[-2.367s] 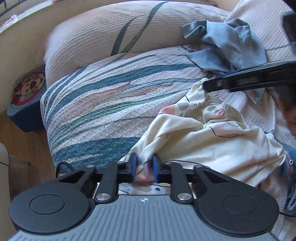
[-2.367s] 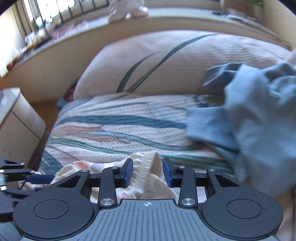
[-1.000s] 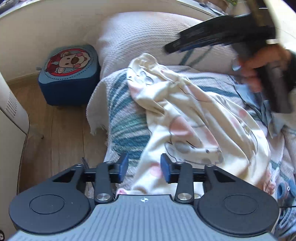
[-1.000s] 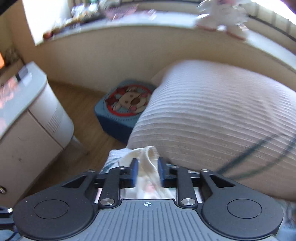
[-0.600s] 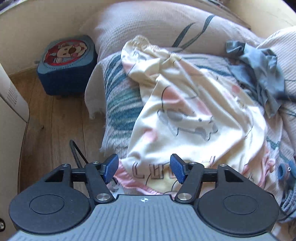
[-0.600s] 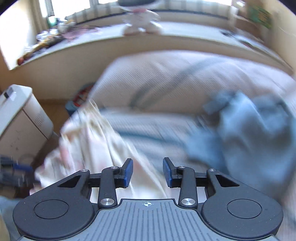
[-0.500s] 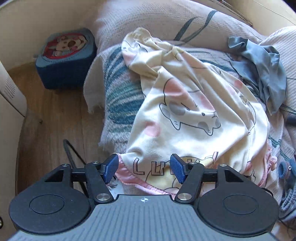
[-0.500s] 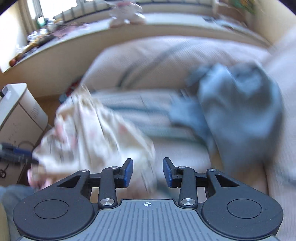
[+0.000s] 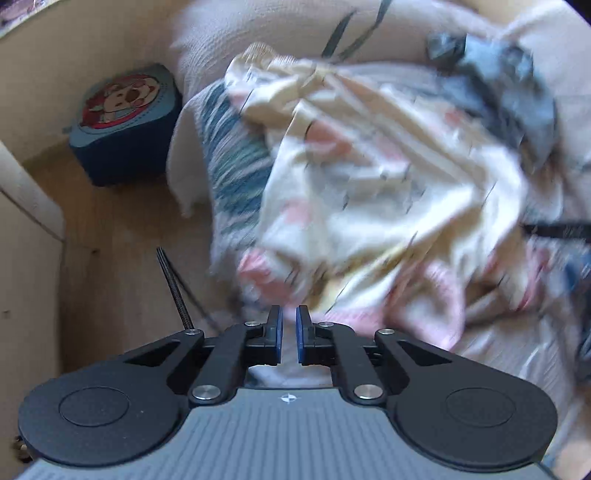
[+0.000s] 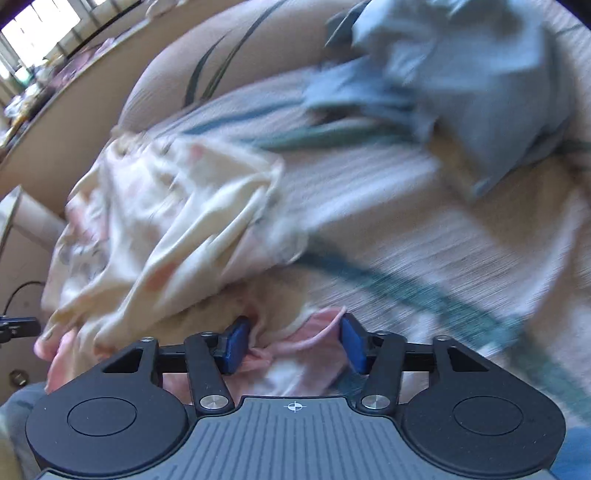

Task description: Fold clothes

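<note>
A cream garment with pink patches and a cartoon print lies bunched on the striped bed cover. My left gripper is at its near pink hem, with the jaws shut and the cloth gathered up against the tips. In the right wrist view the same garment spreads to the left. My right gripper is down over another stretch of pink hem. Its jaws are closing with the hem lying loose between them. Both views are motion-blurred.
A blue-grey garment lies crumpled at the back right of the bed, below a large pillow. On the wooden floor to the left are a blue cartoon stool, a white cabinet and a black cable.
My left jaws have gone from wide open to shut at the pink hem, and the garment has bunched. My right gripper has swung down from the blue-grey garment to the hem.
</note>
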Tool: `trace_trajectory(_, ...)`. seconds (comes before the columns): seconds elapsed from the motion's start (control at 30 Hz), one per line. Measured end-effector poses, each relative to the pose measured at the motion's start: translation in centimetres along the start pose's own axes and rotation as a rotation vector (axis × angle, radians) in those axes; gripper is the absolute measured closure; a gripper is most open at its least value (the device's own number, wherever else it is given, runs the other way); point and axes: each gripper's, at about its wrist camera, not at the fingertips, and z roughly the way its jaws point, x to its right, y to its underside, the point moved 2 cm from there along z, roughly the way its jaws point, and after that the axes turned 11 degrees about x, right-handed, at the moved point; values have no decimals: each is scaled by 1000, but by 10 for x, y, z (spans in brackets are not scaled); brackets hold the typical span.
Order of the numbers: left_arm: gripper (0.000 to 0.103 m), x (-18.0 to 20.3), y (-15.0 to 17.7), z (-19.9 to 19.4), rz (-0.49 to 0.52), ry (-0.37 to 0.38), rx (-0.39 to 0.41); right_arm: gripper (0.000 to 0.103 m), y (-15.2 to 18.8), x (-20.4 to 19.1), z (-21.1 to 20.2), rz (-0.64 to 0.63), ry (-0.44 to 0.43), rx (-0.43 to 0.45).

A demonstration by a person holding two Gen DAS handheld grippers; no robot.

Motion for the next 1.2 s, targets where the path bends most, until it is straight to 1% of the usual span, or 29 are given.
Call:
trace_trajectory(0.03,96,-3,2,0,-5,-9,-4,87,1,-3,-4,-11,5,0)
trace_trajectory(0.07,96,-6,3,-2,-17,-6,3,97,1,-5,-10,-20,8,3)
trace_trajectory(0.1,96,-7,3,-5,-30,7,15,100,1,-7,-21,-34,6,11)
trace_trajectory(0.17,94,-5,-1,-14,-35,32,43,100,2,-10,-45,-65,8,27)
trace_trajectory(0.27,89,6,-10,-27,-2,45,92,100,4,-12,-93,-103,3,57)
trace_trajectory(0.33,89,14,-18,-35,16,62,119,100,6,-13,-126,-114,3,82)
trace_trajectory(0.4,86,24,-23,-39,27,90,137,100,18,-18,-144,-107,-16,72)
trace_trajectory(0.47,80,37,-26,-41,46,120,146,100,29,-23,-161,-99,-37,60)
trace_trajectory(0.57,78,56,-26,-38,75,158,138,100,65,-27,-145,-61,-73,-35)
trace_trajectory(0.67,76,69,-21,-31,91,168,114,100,104,-24,-105,15,-100,-125)
trace_trajectory(0.83,70,71,-16,-25,84,157,89,100,136,-30,-69,43,-106,-194)
trace_trajectory(0.87,69,71,-16,-24,85,153,88,100,134,-30,-71,39,-111,-193)
trace_trajectory(0.93,68,71,-18,-22,78,150,86,93,126,-28,-76,29,-124,-187)
trace_trajectory(1.0,66,73,-21,-20,69,154,87,93,114,-26,-90,2,-113,-169)
trace_trajectory(1.13,59,83,-30,-14,68,166,88,92,81,-22,-126,-29,-151,-87)
trace_trajectory(1.2,59,89,-34,-11,68,172,88,89,63,-20,-134,-57,-142,-32)
